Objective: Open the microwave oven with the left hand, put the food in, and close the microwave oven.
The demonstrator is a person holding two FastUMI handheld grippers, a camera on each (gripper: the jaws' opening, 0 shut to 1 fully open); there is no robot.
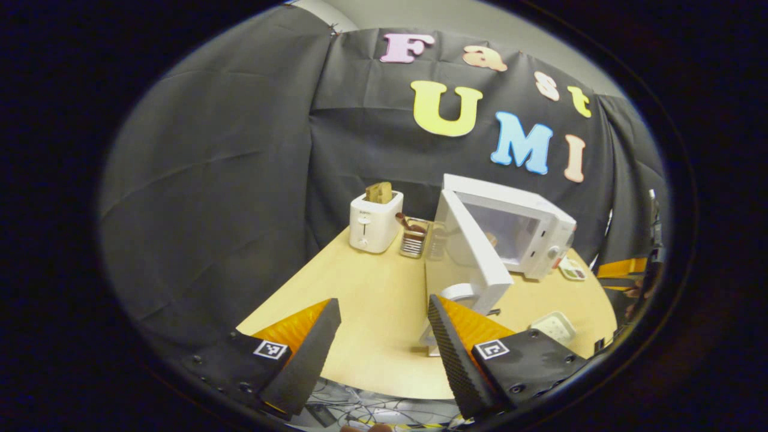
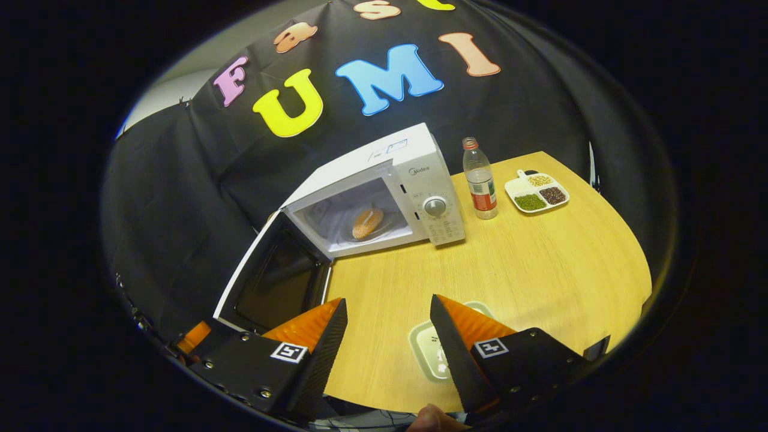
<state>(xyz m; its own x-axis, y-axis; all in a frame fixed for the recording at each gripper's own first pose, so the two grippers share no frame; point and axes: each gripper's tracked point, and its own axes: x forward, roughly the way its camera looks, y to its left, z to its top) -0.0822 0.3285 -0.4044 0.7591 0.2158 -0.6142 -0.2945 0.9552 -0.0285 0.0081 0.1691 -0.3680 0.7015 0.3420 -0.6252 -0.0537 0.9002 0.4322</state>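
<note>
I am holding my left gripper (image 1: 384, 342) over the near edge of the wooden table (image 1: 372, 312), its fingers spread wide with nothing between them. Ahead of it the microwave oven (image 1: 528, 231) is standing with its door (image 1: 477, 252) swung out toward me, and the door's free edge is sitting just beyond my right-hand finger (image 1: 450, 348) of this gripper; whether they are touching I cannot tell. To the left of the microwave oven a wire rack (image 1: 414, 237) is resting, and further left a white toaster (image 1: 375, 221) is holding a slice of bread (image 1: 379, 192).

I am keeping my right gripper (image 2: 387, 345) in front of the microwave oven (image 2: 384, 192) too, fingers wide apart and empty. In the right gripper view the door (image 2: 273, 282) is hanging open to the left of the cavity, and the food (image 2: 367, 222), a round orange-brown piece, is lying inside the microwave oven on its floor. Just right of the microwave oven a plastic bottle (image 2: 480, 180) is standing upright, and beyond it a divided dish (image 2: 536, 193) is carrying beans in three compartments. In front of the microwave oven, partly behind one finger of this gripper, a pale empty tray (image 2: 429, 351) is lying flat on the table (image 2: 540, 264).
</note>
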